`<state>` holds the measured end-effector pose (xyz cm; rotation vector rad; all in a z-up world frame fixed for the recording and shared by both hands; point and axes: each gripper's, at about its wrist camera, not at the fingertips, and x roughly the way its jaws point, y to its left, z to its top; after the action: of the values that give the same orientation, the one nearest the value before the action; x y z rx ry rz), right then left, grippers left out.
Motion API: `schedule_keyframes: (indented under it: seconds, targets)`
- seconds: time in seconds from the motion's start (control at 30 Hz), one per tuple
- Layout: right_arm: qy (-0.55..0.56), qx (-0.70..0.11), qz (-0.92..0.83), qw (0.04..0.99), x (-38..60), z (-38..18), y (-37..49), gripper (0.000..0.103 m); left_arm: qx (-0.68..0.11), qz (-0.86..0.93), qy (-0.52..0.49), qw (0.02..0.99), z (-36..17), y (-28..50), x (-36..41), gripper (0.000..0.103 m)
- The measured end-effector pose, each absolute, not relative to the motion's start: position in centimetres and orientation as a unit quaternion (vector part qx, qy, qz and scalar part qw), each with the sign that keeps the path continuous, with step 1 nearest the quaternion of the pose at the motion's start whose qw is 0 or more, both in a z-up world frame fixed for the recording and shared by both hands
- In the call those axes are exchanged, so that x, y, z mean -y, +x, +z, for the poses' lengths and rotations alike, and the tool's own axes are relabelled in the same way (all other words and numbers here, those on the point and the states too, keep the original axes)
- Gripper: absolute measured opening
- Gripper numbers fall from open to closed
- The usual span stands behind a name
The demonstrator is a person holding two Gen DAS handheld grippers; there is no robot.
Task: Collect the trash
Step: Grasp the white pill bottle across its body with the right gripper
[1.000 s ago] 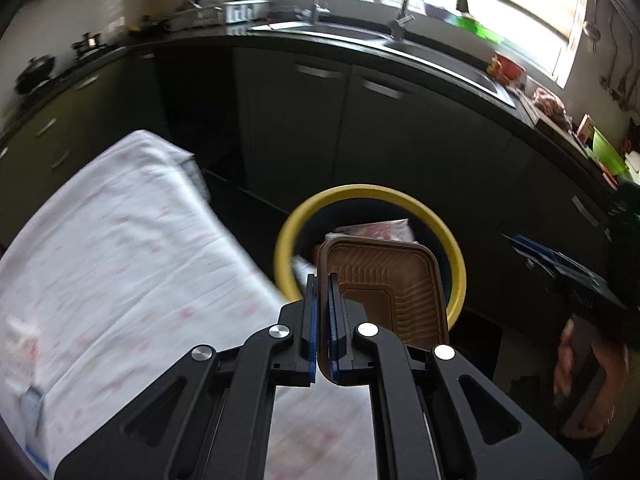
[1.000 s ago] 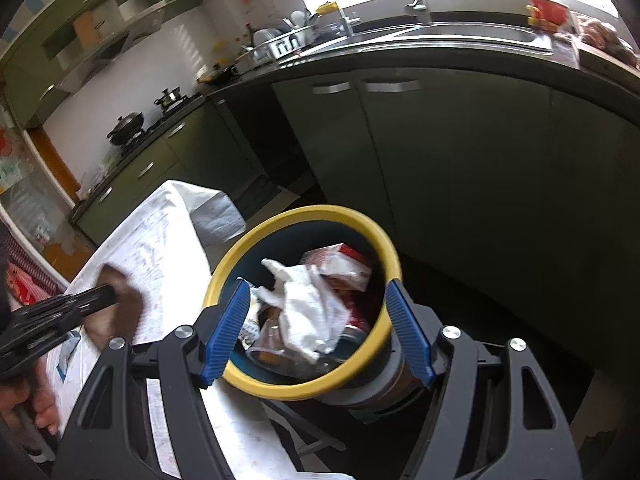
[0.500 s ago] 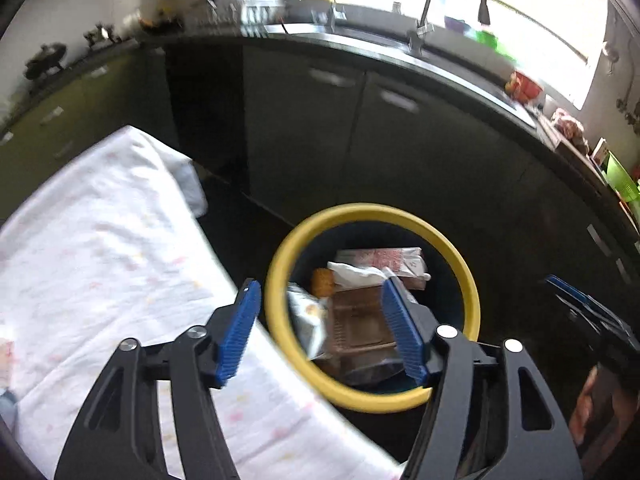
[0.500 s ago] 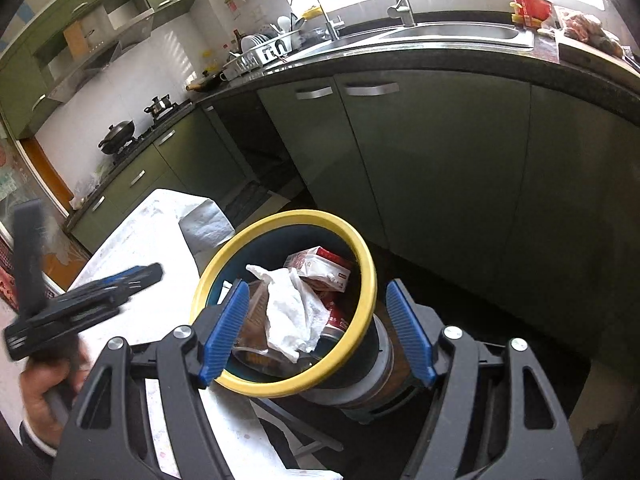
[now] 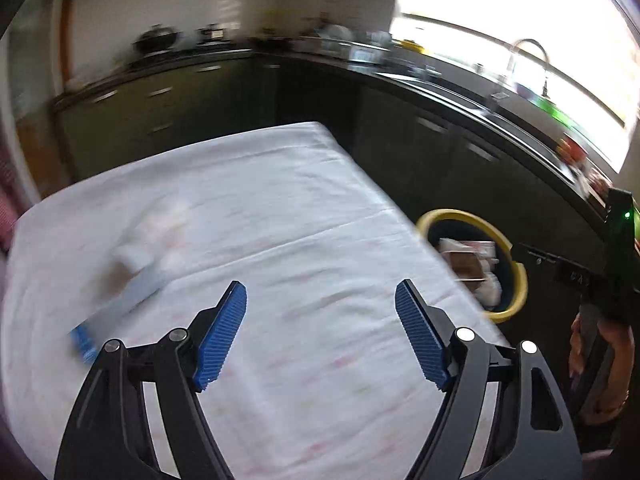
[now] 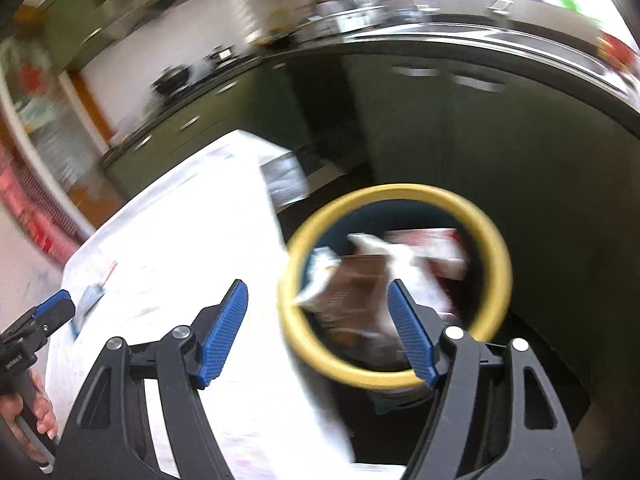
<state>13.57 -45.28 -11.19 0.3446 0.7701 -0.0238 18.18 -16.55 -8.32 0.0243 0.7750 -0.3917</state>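
Left gripper [image 5: 320, 328]: jaws wide and opening, nothing between the blue pads; it hangs over the table, tilted downward.
Right gripper [image 6: 318, 330]: jaws wide apart, nothing gripped; seen through the gap are the table edge and the near rim of the bin.
Table [image 5: 280, 208]: covered by a white cloth with a faint pinkish print; the cloth hangs over the far corner in the right wrist view.
Bin [image 5: 516, 276]: round, dark inside, yellow rim; stands on the floor just beside the table's right edge, in front of the dark cabinets.
Brown tray [image 5: 466, 262]: ribbed, lying inside the bin on top of the other rubbish.
Other bin contents: crumpled white paper [image 6: 400, 256] and a red-and-white packet [image 6: 436, 240], both blurred.
Trash left on table: a pale blurred item with a blue end [image 5: 116, 308] lies on the cloth to the left of the left gripper; what it is cannot be told. Beside it, further back, is a faint whitish smear [image 5: 160, 224], too blurred to name.
Hands: a hand [image 5: 600, 368] grips the right gripper's handle at the right edge of the left wrist view; another hand [image 6: 36, 412] grips the left gripper's handle at the lower left of the right wrist view.
Surroundings: kitchen counter [image 5: 460, 92] with a sink tap [image 5: 528, 56] under a bright window; a pot [image 5: 156, 38] on the stove at the back.
Picture quality: both views are motion-blurred.
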Motion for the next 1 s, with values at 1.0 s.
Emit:
schedule_keyframes:
  seconds: [1.0]
  targets:
    - [-0.186,-0.427,0.353,0.812,12.6,-10.8,32.2,0.093,-0.366,-0.033,-0.060,0.928,-9.7,10.4,-5.9,0.077]
